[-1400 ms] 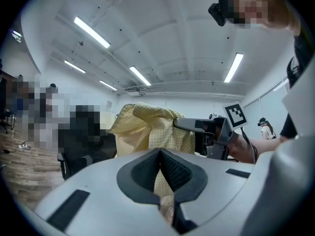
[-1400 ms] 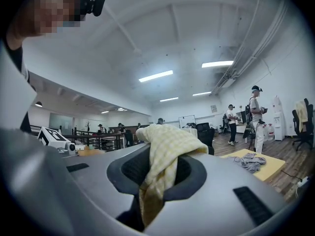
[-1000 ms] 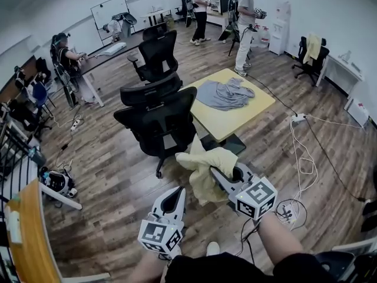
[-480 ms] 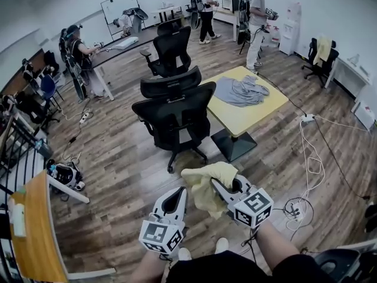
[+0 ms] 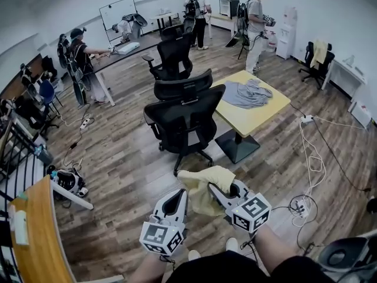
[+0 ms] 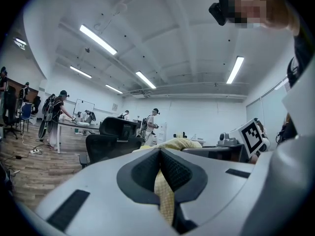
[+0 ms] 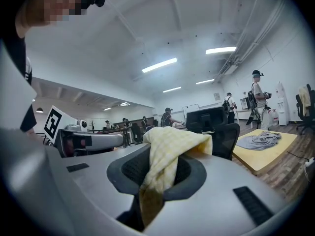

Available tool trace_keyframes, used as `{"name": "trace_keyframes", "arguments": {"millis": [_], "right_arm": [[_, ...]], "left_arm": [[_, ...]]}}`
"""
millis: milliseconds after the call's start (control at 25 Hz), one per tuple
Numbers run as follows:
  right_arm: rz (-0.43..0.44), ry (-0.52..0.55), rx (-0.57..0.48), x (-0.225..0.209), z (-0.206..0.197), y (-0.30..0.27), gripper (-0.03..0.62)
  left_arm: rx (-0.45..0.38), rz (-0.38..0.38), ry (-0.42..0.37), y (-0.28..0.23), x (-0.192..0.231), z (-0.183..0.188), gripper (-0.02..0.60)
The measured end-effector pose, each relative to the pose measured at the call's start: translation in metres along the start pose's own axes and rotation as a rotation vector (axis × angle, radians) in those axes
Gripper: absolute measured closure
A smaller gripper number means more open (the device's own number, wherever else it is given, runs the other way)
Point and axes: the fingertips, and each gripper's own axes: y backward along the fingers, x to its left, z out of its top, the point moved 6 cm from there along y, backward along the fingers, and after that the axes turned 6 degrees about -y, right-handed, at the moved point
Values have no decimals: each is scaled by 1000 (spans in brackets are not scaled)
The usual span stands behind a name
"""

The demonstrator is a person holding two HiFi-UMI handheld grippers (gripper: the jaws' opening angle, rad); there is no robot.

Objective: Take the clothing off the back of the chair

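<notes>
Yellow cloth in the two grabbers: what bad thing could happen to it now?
The left gripper pinches only a thin strip of the yellow cloth, so that side might slip out. A loose part hangs down between it and the right gripper and could snag or get stepped on. Loose cables lie on the floor near the person's shoe, a possible trip.

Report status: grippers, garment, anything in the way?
Left gripper and right gripper: both jaws shut on yellow garment. Garment off chair, back bare. Cables on floor to the right, apart.
</notes>
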Motion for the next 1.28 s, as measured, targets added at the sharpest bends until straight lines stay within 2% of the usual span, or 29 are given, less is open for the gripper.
{"name": "trace_keyframes", "arguments": {"millis": [240,600,1280], "right_arm": [[-34,7,2,29,-8,-11,520],[-71,14,14,56,-20,-10,522],[-124,18,9,56,-21,21,522]], "left_arm": [[-3,-17,14,26,22,-7,566],[-2,-54,32,47,27,-16,566],[-9,-103,24,44,3,-12,566]]}}
